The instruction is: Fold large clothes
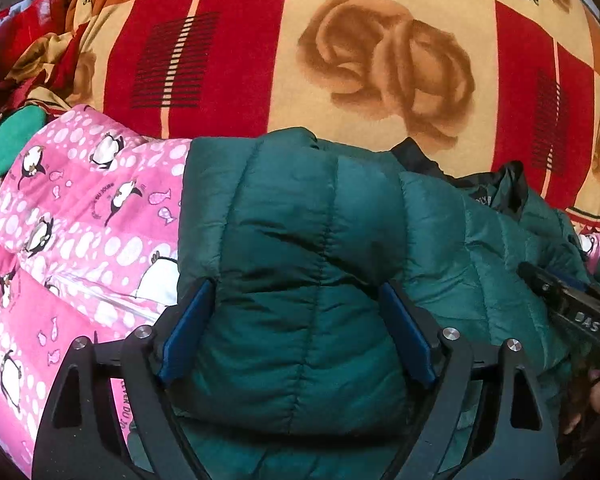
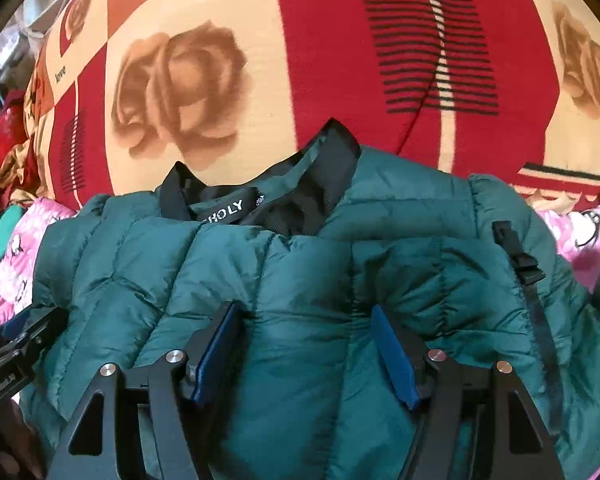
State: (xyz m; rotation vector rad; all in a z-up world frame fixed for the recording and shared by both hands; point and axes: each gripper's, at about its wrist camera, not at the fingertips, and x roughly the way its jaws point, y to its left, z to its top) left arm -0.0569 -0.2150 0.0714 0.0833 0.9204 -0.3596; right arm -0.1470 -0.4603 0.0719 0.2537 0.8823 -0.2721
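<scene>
While both tongs (image 1: 296, 320) (image 2: 302, 348) gape, holding nothing, over the green puffer jacket (image 2: 300, 280), its fold looks nearly finished; next, regrip.

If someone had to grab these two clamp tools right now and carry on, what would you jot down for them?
Left hand-held gripper: open, its blue pads on either side of a puffy fold of the green jacket, not squeezing it.
Right hand-held gripper: open too, over the jacket near the black collar.
Things: the jacket lies bunched on a pink penguin jacket, both on the rose-patterned blanket.
Done: the green jacket looks partly folded over, collar on the far side.
Left: likely finish the fold and flatten it, then do the pink one.
</scene>
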